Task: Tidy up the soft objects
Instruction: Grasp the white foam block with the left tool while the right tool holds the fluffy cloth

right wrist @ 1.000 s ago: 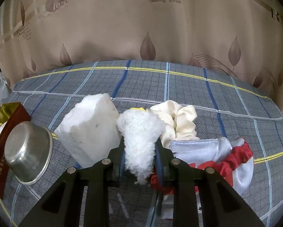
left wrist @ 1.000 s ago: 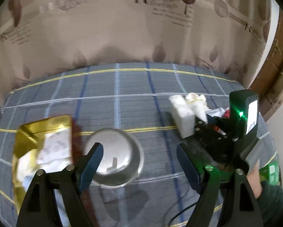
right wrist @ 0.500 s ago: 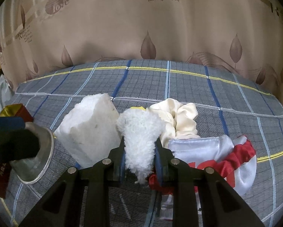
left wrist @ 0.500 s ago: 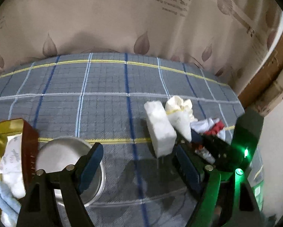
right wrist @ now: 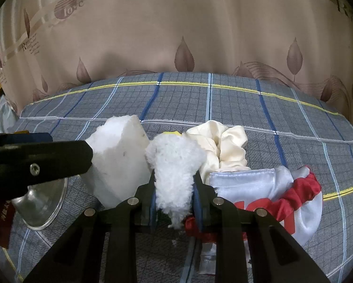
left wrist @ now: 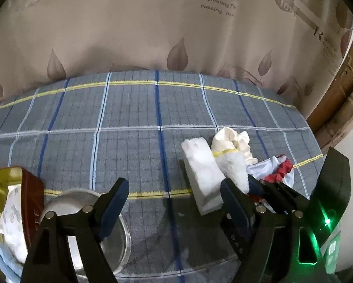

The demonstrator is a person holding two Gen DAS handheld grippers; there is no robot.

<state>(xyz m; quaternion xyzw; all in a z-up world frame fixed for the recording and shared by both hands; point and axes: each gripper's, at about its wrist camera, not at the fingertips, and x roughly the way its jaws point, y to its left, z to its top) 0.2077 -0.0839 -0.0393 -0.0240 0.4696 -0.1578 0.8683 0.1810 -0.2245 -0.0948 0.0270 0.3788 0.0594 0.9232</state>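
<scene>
My right gripper (right wrist: 175, 188) is shut on a fluffy white cloth (right wrist: 174, 165), also seen in the left wrist view (left wrist: 233, 168). Left of it stands a white foam block (right wrist: 119, 160) (left wrist: 202, 169). Behind lies a cream scrunchie (right wrist: 223, 146) (left wrist: 233, 139), and to the right a white and red satin pouch (right wrist: 271, 191) (left wrist: 275, 167). My left gripper (left wrist: 174, 202) is open and empty, just left of the block. A gold and red box (left wrist: 9, 212) with several soft cloths sits at the left.
A steel bowl (left wrist: 101, 231) (right wrist: 44, 202) lies between the box and the foam block on the grey plaid cloth (left wrist: 129, 118). A beige curtain (right wrist: 176, 35) hangs behind. A wooden frame (left wrist: 337, 89) stands at the far right.
My left gripper has swung right, away from the box and bowl toward the foam block, and its finger now crosses the right wrist view. My right gripper stays shut on the fluffy cloth.
</scene>
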